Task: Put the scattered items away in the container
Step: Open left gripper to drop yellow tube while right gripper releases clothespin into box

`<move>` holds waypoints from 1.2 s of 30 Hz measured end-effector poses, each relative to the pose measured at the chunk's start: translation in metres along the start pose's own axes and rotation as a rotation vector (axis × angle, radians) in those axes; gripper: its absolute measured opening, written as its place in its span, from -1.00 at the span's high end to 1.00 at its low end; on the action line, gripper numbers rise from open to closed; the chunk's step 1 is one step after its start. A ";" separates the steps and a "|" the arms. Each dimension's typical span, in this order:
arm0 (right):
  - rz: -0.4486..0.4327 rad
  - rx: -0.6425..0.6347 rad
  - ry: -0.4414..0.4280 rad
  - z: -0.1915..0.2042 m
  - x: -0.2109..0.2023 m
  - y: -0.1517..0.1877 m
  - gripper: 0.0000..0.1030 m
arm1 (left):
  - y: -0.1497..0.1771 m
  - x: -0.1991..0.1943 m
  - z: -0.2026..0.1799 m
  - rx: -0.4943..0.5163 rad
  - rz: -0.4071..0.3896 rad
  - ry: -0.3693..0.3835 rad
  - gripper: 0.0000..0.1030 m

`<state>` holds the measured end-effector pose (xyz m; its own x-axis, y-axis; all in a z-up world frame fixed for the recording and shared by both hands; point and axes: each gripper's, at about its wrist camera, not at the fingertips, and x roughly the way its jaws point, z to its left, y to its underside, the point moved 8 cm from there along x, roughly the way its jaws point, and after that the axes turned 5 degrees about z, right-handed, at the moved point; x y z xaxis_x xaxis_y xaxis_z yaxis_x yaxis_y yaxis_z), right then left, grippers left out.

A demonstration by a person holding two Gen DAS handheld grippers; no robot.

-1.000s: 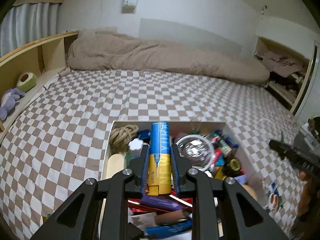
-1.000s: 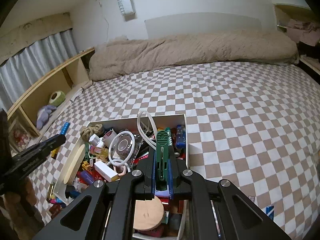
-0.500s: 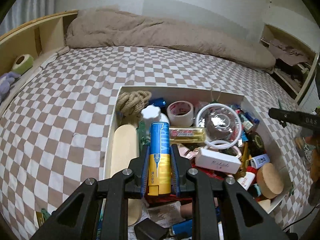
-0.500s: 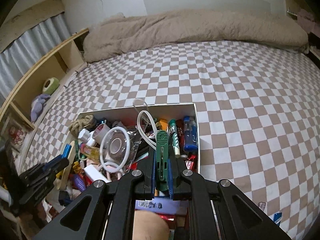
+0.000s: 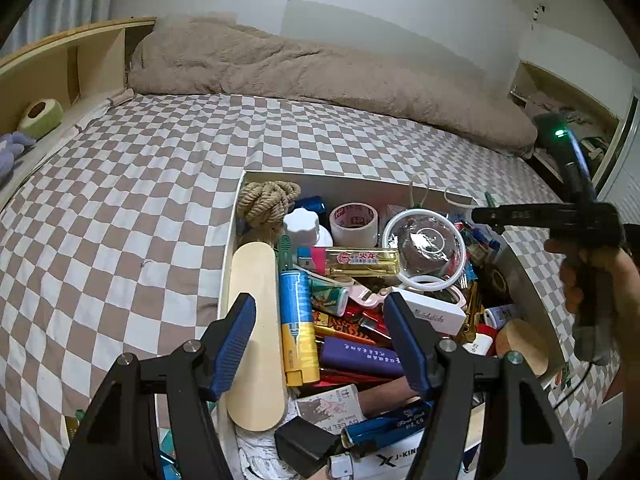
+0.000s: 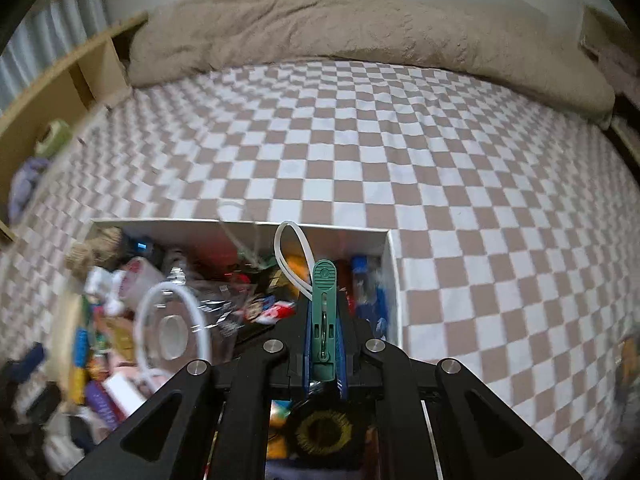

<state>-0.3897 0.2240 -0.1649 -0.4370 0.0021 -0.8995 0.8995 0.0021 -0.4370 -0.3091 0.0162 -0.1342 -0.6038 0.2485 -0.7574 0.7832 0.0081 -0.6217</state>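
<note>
Left tool (image 5: 320, 320) above crowded container (image 5: 320, 182)

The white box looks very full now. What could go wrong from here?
The blue-and-yellow tube lies loose on the pile in the white box, below the open left gripper; it may roll or slide. The right gripper clamps a green clip near the box's right wall, so the clip might fall outside.

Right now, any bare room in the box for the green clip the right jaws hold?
Hardly any. The white box is piled wall to wall: rope, tape roll, wooden paddle, blue-yellow tube. The green clip must land on the pile. Bare room is the checkered bedspread left of and beyond the box, up to the beige duvet.
</note>
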 end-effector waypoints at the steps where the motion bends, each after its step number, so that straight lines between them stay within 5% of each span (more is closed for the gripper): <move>1: 0.008 -0.010 0.017 0.000 0.003 -0.001 0.80 | 0.000 0.000 0.001 -0.004 0.001 0.003 -0.29; 13: 0.097 -0.099 0.067 0.011 0.033 0.003 0.80 | -0.002 -0.004 0.007 -0.028 -0.003 0.028 -0.29; 19: 0.127 -0.135 -0.053 0.041 0.025 0.012 0.80 | -0.004 -0.008 0.006 -0.048 -0.006 0.065 -0.29; 25: 0.132 -0.134 0.001 0.042 0.023 0.016 0.78 | -0.003 -0.010 0.010 -0.050 -0.007 0.059 -0.29; 27: 0.137 -0.111 -0.002 0.036 0.022 0.016 0.58 | -0.004 -0.011 0.010 -0.052 -0.009 0.062 -0.29; 29: 0.139 -0.095 0.016 0.028 0.020 0.015 -0.04 | -0.005 -0.012 0.010 -0.053 -0.012 0.066 -0.29; 30: 0.134 -0.091 0.034 0.024 0.019 0.014 -0.16 | -0.005 -0.012 0.011 -0.053 -0.013 0.065 -0.29; 36: 0.109 -0.063 0.067 0.002 0.009 0.014 -0.19 | -0.005 -0.014 0.011 -0.056 -0.016 0.067 -0.29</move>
<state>-0.3817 0.2221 -0.1793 -0.3377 0.0725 -0.9384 0.9406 0.0614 -0.3338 -0.3060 0.0016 -0.1230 -0.6065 0.3124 -0.7311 0.7817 0.0663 -0.6201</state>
